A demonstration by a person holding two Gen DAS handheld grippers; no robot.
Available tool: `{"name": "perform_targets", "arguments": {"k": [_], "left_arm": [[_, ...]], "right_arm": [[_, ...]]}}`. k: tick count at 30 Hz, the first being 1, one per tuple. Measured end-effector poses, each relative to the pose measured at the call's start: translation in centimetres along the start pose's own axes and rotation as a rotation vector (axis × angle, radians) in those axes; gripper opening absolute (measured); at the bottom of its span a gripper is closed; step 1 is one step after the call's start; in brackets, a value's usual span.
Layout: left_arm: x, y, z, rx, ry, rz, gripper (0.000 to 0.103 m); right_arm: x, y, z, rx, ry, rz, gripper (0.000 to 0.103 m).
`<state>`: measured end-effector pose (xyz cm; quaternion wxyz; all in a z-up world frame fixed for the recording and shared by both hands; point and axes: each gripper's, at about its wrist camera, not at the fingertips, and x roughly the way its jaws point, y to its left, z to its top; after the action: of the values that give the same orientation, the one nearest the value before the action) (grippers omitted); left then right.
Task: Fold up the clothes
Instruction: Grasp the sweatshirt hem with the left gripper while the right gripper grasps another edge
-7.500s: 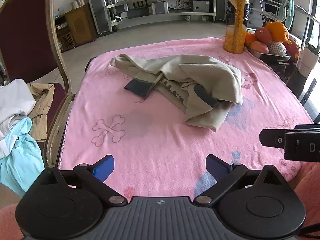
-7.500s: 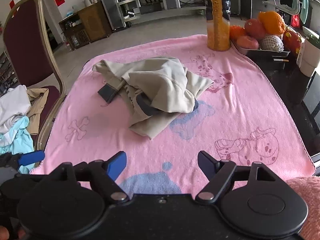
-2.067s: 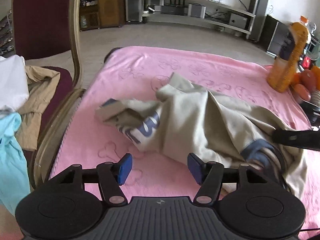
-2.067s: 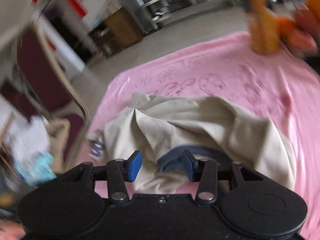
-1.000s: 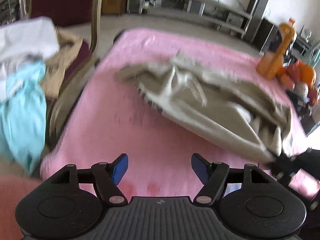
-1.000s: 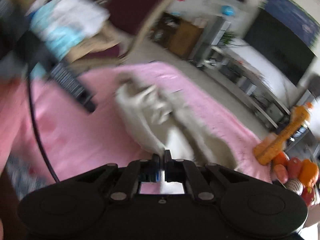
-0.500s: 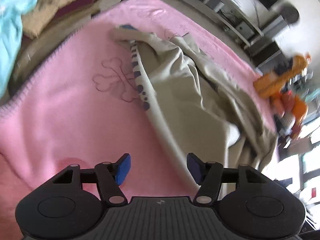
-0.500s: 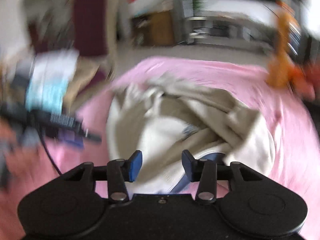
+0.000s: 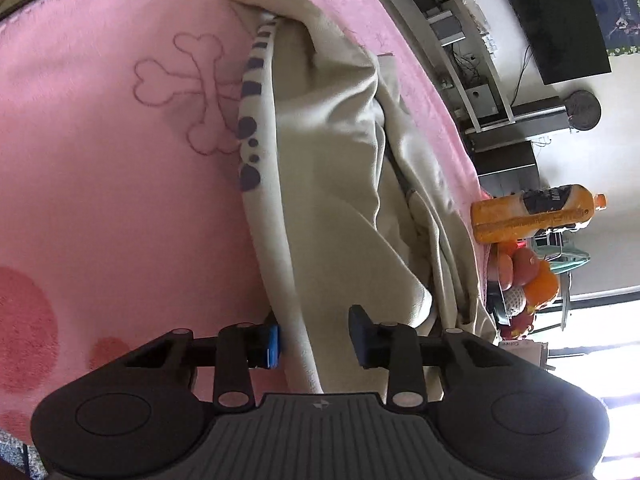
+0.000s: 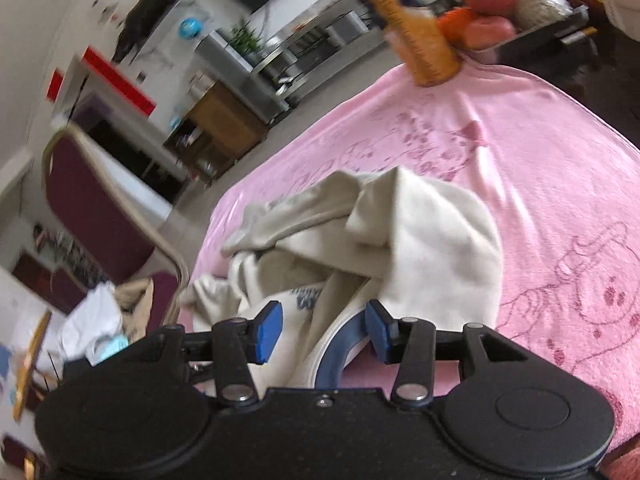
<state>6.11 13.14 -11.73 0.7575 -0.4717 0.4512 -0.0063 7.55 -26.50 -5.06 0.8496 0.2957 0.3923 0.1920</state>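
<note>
One beige garment (image 9: 332, 184) on a pink-blanketed desk (image 9: 100, 200); left gripper (image 9: 316, 336) closing around its edge, right gripper (image 10: 324, 326) apart over it.

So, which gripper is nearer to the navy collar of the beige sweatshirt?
Right. The right gripper has the navy collar between its open jaws. The left gripper straddles the sweatshirt's hem edge; no collar shows there.

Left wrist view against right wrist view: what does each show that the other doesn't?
Left only: the bone print on the blanket and the garment's dark-spotted edge, which runs between the left gripper's jaws. Right only: the chair with clothes piled on it, and the garment's blue collar between the right gripper's open jaws. Both: the beige garment, pink blanket, orange bottle, fruit.
</note>
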Motion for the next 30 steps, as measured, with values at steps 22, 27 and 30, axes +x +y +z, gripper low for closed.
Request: {"name": "perform_targets", "arguments": {"k": [22,27,30], "left_arm": [[-6.4,-2.9,2.2,0.268,-0.376,0.174,0.0],[-6.5,-3.5,1.5,0.362,-0.389,0.207,0.0],[-7.0,-3.1,1.5,0.384,-0.398,0.232,0.0]], "right_arm": [[1.7,-0.5,-0.1,-0.092,-0.014,-0.262,0.06],[4.2,3.7,-2.9,-0.424,0.047,-0.292,0.071],[6.3,5.4,-4.6,-0.632,0.096,-0.427,0.063]]}}
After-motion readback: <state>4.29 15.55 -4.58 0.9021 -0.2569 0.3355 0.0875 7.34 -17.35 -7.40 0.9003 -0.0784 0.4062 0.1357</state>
